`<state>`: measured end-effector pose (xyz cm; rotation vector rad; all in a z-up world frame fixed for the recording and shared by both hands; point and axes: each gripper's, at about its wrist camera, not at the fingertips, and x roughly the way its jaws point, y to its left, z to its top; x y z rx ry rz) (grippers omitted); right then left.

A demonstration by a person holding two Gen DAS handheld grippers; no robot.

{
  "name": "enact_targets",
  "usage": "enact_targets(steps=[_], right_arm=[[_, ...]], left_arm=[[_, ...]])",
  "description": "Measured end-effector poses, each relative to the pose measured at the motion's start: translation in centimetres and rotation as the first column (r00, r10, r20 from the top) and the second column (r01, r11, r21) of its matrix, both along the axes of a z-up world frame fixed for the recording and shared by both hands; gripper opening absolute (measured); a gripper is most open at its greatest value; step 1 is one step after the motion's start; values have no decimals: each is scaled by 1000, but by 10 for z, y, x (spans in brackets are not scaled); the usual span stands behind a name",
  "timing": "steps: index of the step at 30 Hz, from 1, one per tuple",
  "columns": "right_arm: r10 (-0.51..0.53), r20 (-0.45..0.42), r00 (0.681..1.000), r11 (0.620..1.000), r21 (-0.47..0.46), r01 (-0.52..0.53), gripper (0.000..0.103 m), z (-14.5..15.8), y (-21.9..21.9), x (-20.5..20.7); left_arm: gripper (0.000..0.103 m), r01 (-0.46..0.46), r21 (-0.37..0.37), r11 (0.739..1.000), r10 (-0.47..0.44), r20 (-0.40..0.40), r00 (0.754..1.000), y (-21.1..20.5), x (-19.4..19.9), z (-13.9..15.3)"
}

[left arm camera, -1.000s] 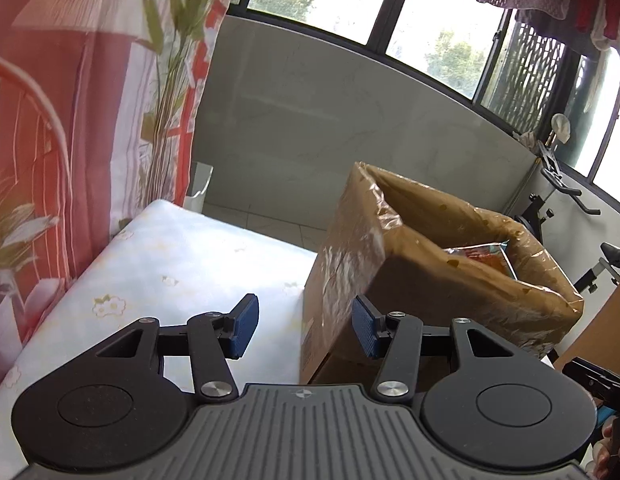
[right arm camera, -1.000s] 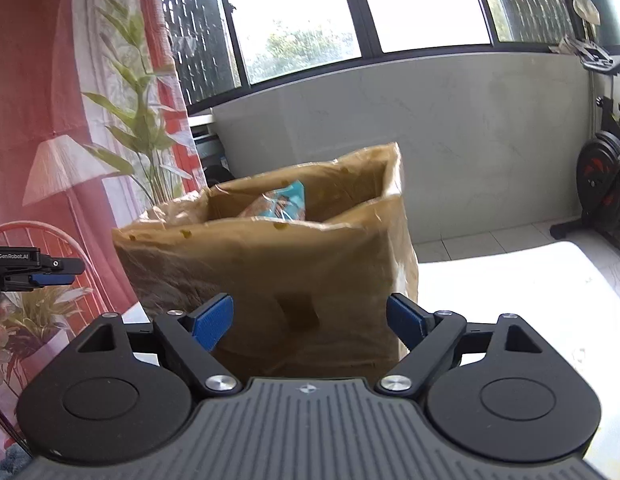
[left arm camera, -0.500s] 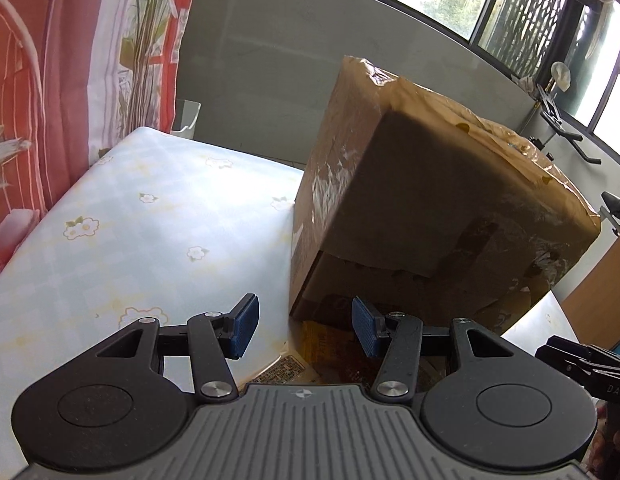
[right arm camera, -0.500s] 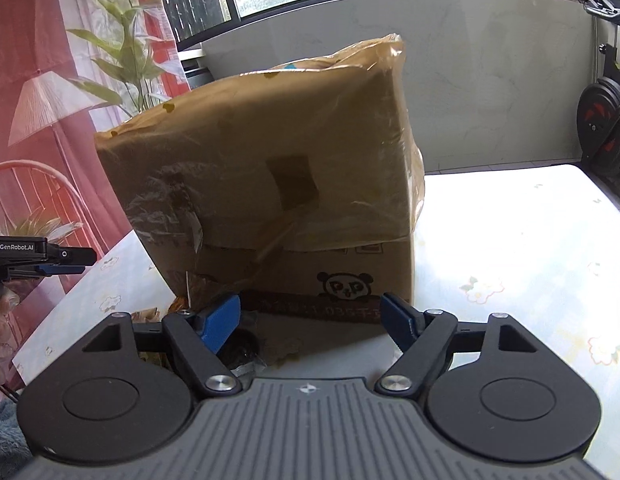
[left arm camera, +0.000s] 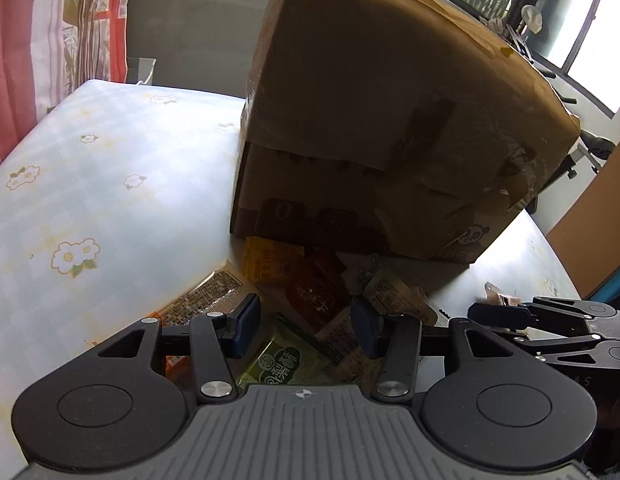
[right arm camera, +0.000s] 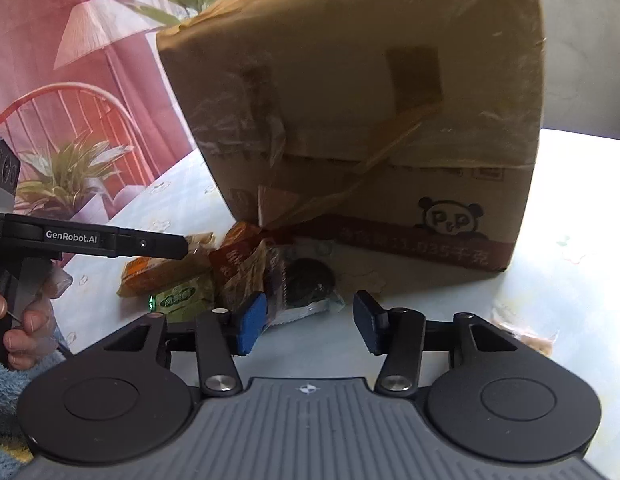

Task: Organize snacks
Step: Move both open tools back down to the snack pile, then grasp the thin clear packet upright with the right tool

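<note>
Snacks (left arm camera: 310, 292): piled against box (left arm camera: 390, 100).
Left gripper (left arm camera: 306, 322): parted, nothing gripped.
Right gripper (right arm camera: 310, 322): just narrowed, nothing gripped.

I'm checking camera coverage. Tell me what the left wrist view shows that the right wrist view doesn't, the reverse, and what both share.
Only the left wrist view: the white packet with printed text by the left hand-held gripper, and the window at top right.

Only the right wrist view: the dark round snack in clear wrap, the panda print on the box, and the person's fingers.

Both: the cardboard box, the snack pile before it including a green packet, the floral tablecloth, and the right hand-held gripper, open and empty.
</note>
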<state>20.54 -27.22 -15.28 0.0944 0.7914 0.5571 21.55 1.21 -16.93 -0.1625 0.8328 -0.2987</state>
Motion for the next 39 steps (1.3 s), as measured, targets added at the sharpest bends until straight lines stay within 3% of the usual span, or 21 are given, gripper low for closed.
enact_targets(steps=[3, 10, 13, 16, 25, 33, 39], right_arm=[[44, -35, 998, 999, -4, -44, 36, -7, 9, 3], [123, -63, 990, 992, 21, -122, 36, -16, 29, 17], [130, -73, 989, 991, 31, -128, 18, -21, 33, 23], [121, -67, 990, 992, 51, -118, 13, -22, 30, 21], [1, -75, 997, 996, 94, 7, 11, -23, -1, 13], [-48, -71, 996, 994, 93, 55, 10, -22, -12, 12], [-75, -46, 996, 992, 98, 79, 7, -18, -20, 7]], left_arm=[[53, 10, 2, 1000, -10, -9, 1000, -4, -2, -5], [47, 19, 2, 1000, -19, -31, 999, -8, -6, -12], [47, 28, 6, 1000, -28, -34, 999, -10, -7, -13], [47, 35, 10, 999, -35, -36, 999, -12, -8, -15], [47, 127, 64, 990, -127, -19, 992, -34, 0, -16], [48, 270, 118, 956, -265, -54, 963, -60, 10, -20], [48, 285, 117, 951, -277, -82, 957, -69, 2, -32]])
